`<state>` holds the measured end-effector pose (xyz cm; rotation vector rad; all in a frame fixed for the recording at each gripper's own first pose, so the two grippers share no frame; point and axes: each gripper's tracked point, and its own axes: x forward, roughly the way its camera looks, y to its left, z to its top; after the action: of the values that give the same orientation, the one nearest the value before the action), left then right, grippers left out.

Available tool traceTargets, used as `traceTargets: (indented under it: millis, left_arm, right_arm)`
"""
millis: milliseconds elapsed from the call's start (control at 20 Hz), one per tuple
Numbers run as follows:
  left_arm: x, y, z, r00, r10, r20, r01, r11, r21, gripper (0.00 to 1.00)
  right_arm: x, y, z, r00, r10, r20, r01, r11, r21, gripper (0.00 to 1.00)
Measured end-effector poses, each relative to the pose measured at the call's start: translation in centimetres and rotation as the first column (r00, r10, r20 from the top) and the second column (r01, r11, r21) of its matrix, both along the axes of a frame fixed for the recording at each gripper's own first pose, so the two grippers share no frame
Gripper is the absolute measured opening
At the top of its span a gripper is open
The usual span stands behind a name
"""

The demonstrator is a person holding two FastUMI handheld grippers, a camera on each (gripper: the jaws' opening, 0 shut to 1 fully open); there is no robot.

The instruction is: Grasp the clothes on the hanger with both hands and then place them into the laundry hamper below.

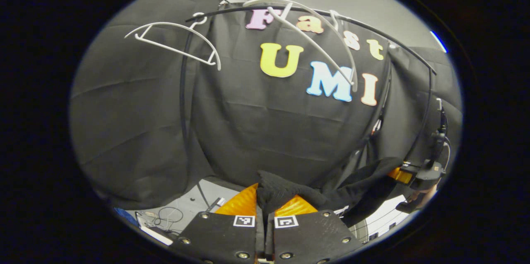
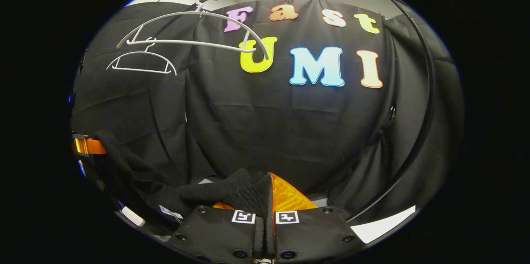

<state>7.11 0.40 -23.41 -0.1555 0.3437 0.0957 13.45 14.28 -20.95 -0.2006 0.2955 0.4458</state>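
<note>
A black garment (image 1: pixel 356 191) is off the hangers and stretched between my two grippers. In the left gripper view my left gripper (image 1: pixel 269 198) is shut on one bunched end of it, and the cloth runs right to my right gripper (image 1: pixel 403 175) with a hand behind it. In the right gripper view my right gripper (image 2: pixel 267 191) is shut on the other end of the garment (image 2: pixel 165 193), which sags left toward my left gripper (image 2: pixel 87 146). Two bare white hangers (image 1: pixel 174 42) (image 1: pixel 314 36) hang on the black rail (image 1: pixel 372 28) above.
The rail's curved black pole (image 2: pixel 426 90) runs down the right of the right gripper view. Cables and small items (image 1: pixel 169 214) lie on the pale floor at lower left. A white surface with thin lines (image 1: pixel 381 218) shows under the garment. Two hangers (image 2: pixel 186 34) (image 2: pixel 140 61) hang at upper left.
</note>
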Motion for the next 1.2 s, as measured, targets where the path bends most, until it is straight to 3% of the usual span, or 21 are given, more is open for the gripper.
traceTargets:
  millis: [350, 600, 1000, 1200]
  left_arm:
    - [1.1, -2.7, -3.6, 0.983, -0.175, -0.046, 0.175, 0.985, -0.006, 0.02]
    - [1.5, -3.8, -7.4, 0.96, -0.252, -0.122, 0.255, 0.967, 0.003, 0.02]
    - [1.1, -4.8, -13.3, 0.924, -0.241, -0.298, 0.257, 0.966, 0.016, 0.04]
    - [0.4, -4.1, -16.6, 0.9, -0.243, -0.361, 0.262, 0.965, 0.003, 0.02]
  right_arm:
    - [-3.6, 0.8, -3.6, 0.993, -0.064, -0.095, 0.066, 0.998, 0.016, 0.05]
    - [-4.7, -0.7, -8.0, 0.966, -0.146, -0.211, 0.149, 0.989, -0.005, 0.07]
    - [-5.9, -2.5, -15.9, 0.89, -0.205, -0.407, 0.19, 0.979, -0.078, 0.07]
    - [-6.5, -2.1, -18.4, 0.876, -0.202, -0.439, 0.169, 0.979, -0.113, 0.1]
